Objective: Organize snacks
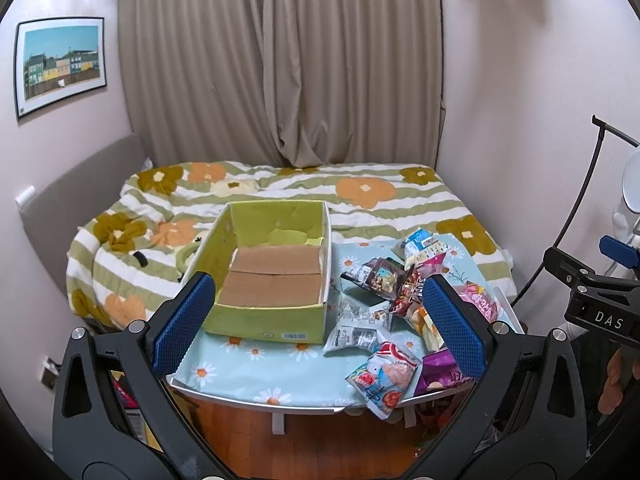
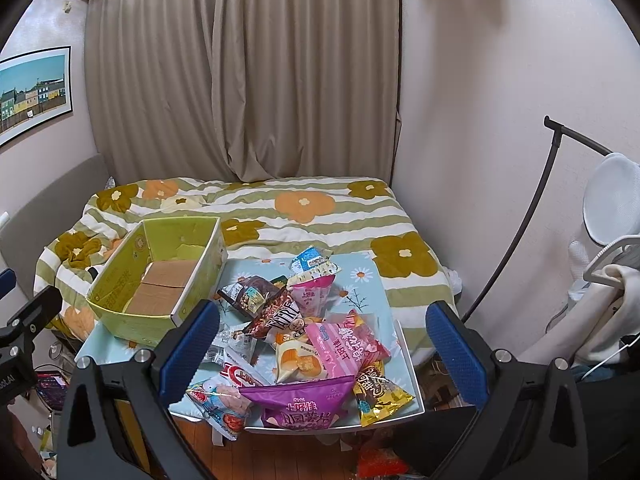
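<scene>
The room, as I see it from both wrist cameras: pale walls, a full-height beige curtain (image 1: 280, 64) closing the far side, and a framed picture of coloured houses (image 1: 60, 66) on the left wall. Below the curtain lies a bed under a green-and-white striped quilt with orange and olive flowers (image 1: 360, 196), with a grey padded headboard (image 1: 80, 184) along its left edge. A black curved stand (image 2: 516, 232) and a white round lamp head (image 2: 610, 200) occupy the right corner. The floor beneath is reddish wood (image 1: 312, 440).

In front of the bed stands a small table covered by a light-blue daisy cloth (image 1: 224, 360). On its left half rests an open yellow-green cardboard box (image 1: 272, 272), brown flaps visible at its bottom, nothing inside. On the right half the snack packets (image 2: 304, 344) lie in a loose, overlapping heap just beside the box: a purple pouch (image 2: 304, 404) at the near edge, a pink packet (image 2: 344, 348) above it, a gold bag (image 2: 380, 396) at the near right corner, and a blue-and-white packet (image 2: 314, 262) farthest back.

I hold the left gripper (image 1: 316, 320) above the near table edge, blue-padded fingers spread wide, gripping nothing. The right gripper (image 2: 320, 344) hangs over the heap, likewise spread and empty.
</scene>
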`<action>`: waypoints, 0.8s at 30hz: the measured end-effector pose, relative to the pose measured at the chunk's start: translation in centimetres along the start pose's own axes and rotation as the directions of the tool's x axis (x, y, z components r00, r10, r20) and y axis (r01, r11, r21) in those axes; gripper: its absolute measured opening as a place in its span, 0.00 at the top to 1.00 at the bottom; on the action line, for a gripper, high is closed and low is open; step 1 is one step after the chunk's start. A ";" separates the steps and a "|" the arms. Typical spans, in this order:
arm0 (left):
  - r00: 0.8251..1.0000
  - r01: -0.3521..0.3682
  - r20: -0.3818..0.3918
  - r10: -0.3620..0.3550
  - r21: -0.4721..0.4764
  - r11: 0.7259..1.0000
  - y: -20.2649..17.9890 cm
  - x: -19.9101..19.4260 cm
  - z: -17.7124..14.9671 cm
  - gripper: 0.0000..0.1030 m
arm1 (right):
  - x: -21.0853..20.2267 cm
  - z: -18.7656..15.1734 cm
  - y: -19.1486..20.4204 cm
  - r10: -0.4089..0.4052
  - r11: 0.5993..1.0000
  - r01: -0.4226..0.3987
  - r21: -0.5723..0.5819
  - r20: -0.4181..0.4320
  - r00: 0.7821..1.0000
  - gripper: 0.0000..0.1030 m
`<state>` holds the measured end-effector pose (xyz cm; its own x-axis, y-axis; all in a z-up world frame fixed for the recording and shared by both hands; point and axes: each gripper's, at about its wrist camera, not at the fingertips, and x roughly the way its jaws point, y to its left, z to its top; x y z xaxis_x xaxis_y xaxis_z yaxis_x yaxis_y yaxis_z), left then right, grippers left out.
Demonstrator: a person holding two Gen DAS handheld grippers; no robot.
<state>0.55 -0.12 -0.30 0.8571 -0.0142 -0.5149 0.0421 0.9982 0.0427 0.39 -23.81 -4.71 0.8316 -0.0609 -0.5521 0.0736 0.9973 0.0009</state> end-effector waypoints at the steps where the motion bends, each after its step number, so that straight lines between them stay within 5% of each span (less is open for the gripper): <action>1: 1.000 0.000 0.001 0.000 0.000 1.000 0.0 -0.1 0.0 0.01 | 0.1 -0.1 0.1 0.000 1.000 0.000 -0.001 0.001 1.000 0.00; 24: 1.000 0.003 -0.003 -0.003 -0.003 1.000 0.1 0.1 0.1 0.01 | 0.3 0.0 0.1 0.003 1.000 -0.002 0.002 -0.004 1.000 0.00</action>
<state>0.69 0.01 -0.22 0.8557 -0.0171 -0.5173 0.0431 0.9983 0.0383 0.60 -23.76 -4.89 0.8297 -0.0582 -0.5552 0.0728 0.9973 0.0042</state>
